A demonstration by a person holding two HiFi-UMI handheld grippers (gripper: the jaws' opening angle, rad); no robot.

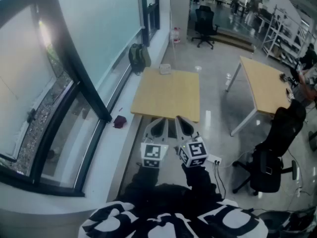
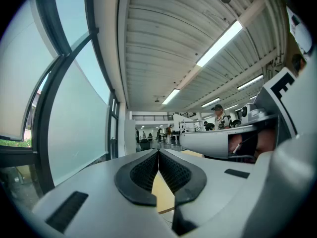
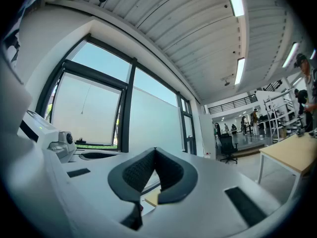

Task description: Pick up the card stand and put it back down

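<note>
The card stand [image 1: 165, 69] is a small clear object at the far edge of the wooden table [image 1: 168, 95]. Both grippers are held side by side, level, just short of the table's near edge and far from the stand. My left gripper [image 1: 158, 121] is shut with nothing between its pads; in the left gripper view its tips [image 2: 158, 152] meet, and a strip of the table [image 2: 163, 195] shows below them. My right gripper [image 1: 182, 120] is likewise shut and empty, its tips [image 3: 155, 150] touching. The stand appears in neither gripper view.
A window wall and a ledge with a small dark red object [image 1: 120, 121] run along the left. A green backpack [image 1: 138, 57] leans by the table's far left corner. A second table [image 1: 267, 83] and a black office chair [image 1: 270, 157] stand to the right. People are far back.
</note>
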